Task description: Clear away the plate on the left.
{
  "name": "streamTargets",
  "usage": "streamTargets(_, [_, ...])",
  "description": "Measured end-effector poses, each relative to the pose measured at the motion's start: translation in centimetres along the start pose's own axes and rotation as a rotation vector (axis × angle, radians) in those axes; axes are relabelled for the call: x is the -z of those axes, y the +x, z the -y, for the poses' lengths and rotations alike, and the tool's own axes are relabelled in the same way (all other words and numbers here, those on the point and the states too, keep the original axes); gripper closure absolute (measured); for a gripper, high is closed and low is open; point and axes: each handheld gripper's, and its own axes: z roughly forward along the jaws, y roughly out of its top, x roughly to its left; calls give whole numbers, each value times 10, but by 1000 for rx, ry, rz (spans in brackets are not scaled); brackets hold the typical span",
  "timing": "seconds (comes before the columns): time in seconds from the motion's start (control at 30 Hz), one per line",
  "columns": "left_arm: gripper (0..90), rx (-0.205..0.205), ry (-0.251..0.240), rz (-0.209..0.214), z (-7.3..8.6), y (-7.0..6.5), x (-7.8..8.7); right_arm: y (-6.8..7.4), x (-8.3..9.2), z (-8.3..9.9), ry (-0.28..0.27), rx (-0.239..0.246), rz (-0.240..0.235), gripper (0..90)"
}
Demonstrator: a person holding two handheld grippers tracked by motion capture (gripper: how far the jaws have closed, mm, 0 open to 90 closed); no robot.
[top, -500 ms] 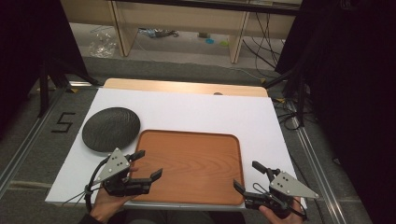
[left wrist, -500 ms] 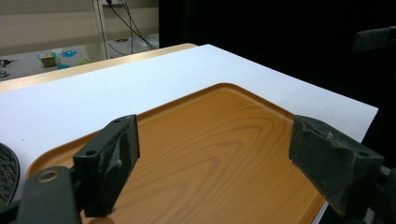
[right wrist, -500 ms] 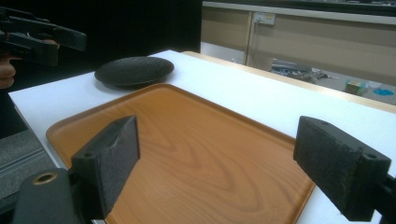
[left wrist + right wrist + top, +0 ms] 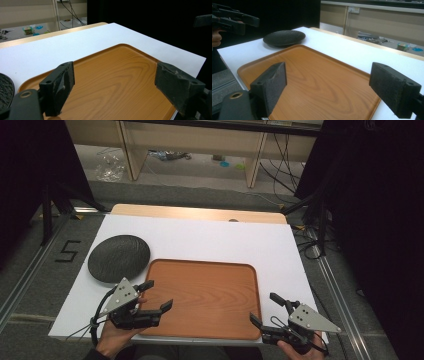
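- The wooden tray (image 4: 202,299) lies flat on the white table top (image 4: 210,237), near the front edge, squarely between the two hands; I judge it is set there so that both tongs can reach it alike.
- The left gripper (image 4: 156,296) hangs over the tray's left front corner, jaws wide apart and nothing between them; in the left gripper view the tray's bare floor (image 4: 117,82) shows in the gap.
- The right gripper (image 4: 264,312) sits at the tray's right front corner, jaws likewise spread and empty, pointing across the tray.
- The dark plate (image 4: 119,258) rests on the white top just beside the tray's left back corner, apart from it by a thin strip; it is nearest the left gripper.
- The tray's low raised rim (image 4: 294,47) gives a lip to pinch, or to clear when setting something inside.
- Behind the tray and to its right the white top is bare, so there is room to slide or lift; in front of the tray the table edge is close.
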Motion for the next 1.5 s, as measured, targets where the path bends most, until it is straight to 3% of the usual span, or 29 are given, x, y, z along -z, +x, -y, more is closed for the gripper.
streamTargets(0.23, [162,12,-1,-24,0,5,1,0,0,0,-3,2,0,156])
streamTargets(0.37, [163,60,-13,-26,-1,11,3,0,0,0,-1,1,-1,156])
streamTargets(0.57, [164,79,-23,-56,-1,18,6,0,0,0,5,5,-6,157])
streamTargets(0.9, [165,84,-22,-75,-1,24,7,0,-1,0,-3,15,-7,157])
streamTargets(1.13, [166,110,-14,-89,-2,30,8,0,-1,0,7,11,-9,157])
streamTargets(1.23, [168,155,-8,-101,0,40,10,0,-1,0,-1,15,-9,157])
streamTargets(1.5, [170,204,2,-147,1,57,15,0,-1,0,-3,17,-10,158])
